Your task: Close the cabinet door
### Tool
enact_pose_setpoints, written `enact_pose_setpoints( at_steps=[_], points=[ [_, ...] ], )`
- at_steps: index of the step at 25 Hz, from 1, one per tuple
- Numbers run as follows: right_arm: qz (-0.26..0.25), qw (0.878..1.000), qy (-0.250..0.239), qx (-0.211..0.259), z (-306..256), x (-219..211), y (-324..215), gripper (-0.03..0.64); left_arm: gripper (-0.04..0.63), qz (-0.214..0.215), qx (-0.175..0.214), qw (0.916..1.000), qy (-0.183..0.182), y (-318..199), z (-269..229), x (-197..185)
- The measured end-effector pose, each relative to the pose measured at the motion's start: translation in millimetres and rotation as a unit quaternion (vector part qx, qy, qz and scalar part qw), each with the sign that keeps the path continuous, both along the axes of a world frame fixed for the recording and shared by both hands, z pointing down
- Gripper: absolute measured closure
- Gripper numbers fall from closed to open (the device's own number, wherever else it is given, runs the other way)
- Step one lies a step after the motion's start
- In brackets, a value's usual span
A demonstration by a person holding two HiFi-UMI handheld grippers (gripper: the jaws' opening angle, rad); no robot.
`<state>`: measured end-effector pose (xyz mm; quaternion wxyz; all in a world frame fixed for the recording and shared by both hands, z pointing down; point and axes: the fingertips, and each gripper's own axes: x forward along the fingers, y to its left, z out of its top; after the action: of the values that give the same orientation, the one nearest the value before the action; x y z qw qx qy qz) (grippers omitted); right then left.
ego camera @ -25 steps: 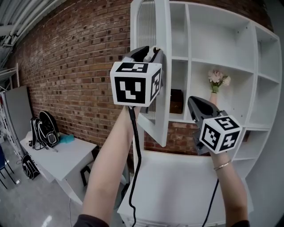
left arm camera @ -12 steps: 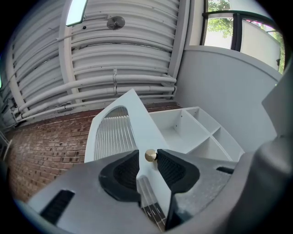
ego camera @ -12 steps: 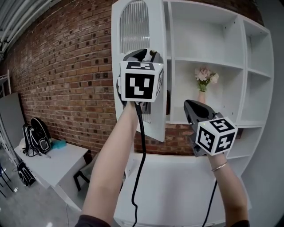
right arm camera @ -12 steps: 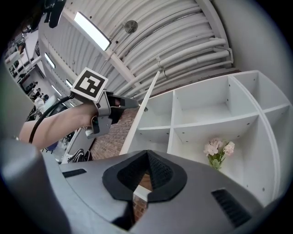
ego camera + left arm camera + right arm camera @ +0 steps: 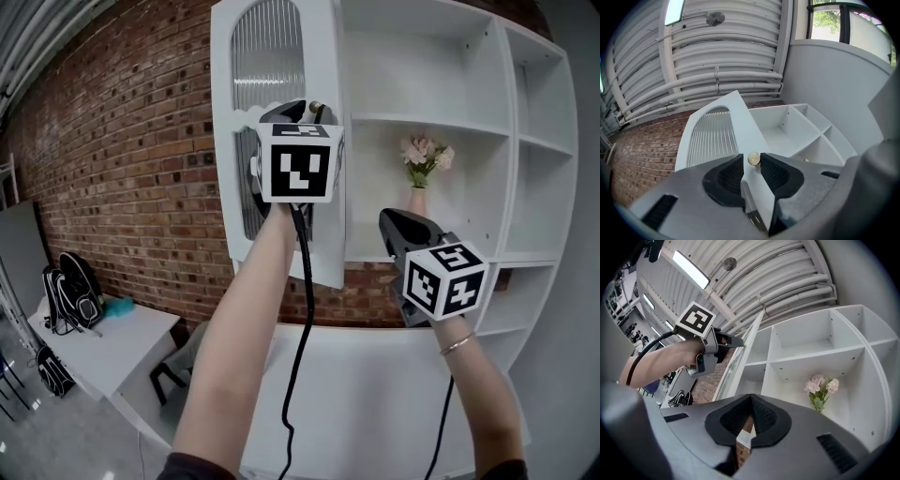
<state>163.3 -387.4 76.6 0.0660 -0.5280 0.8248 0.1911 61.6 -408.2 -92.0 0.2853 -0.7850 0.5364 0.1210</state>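
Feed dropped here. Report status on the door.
Left gripper shut on door edge, at the knob. Right gripper shut, empty. Door part open. Flowers sit back on the shelf, nothing seen in the door's path.

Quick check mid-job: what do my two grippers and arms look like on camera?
Both the left gripper and right gripper are grey with black ribbed jaw pads, each carrying a white cube of black square markers. A black cable trails from each along a bare forearm. A thin bracelet circles the right wrist.
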Motion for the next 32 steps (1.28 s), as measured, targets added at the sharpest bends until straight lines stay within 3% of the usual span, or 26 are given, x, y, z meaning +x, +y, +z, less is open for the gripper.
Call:
enact_pose_setpoints(
  at_steps=[7, 18, 32],
  points=[
    [-0.011, 1.0, 0.013, 0.003, 0, -9, -23, 0.617, 0.48, 0.013, -0.009, 0.9999, 0.005, -26, 0, 18],
    [-0.014, 0.999, 0.036, 0.014, 4, -17, -55, 0.617, 0.496, -0.005, 0.004, 0.9995, -0.031, -65, 0, 42],
    [-0.01, 0.999, 0.038, 0.003, 16, -6, -89, 0.616, 0.5, -0.002, 0.001, 0.9999, -0.017, -103, 2, 55]
  ],
)
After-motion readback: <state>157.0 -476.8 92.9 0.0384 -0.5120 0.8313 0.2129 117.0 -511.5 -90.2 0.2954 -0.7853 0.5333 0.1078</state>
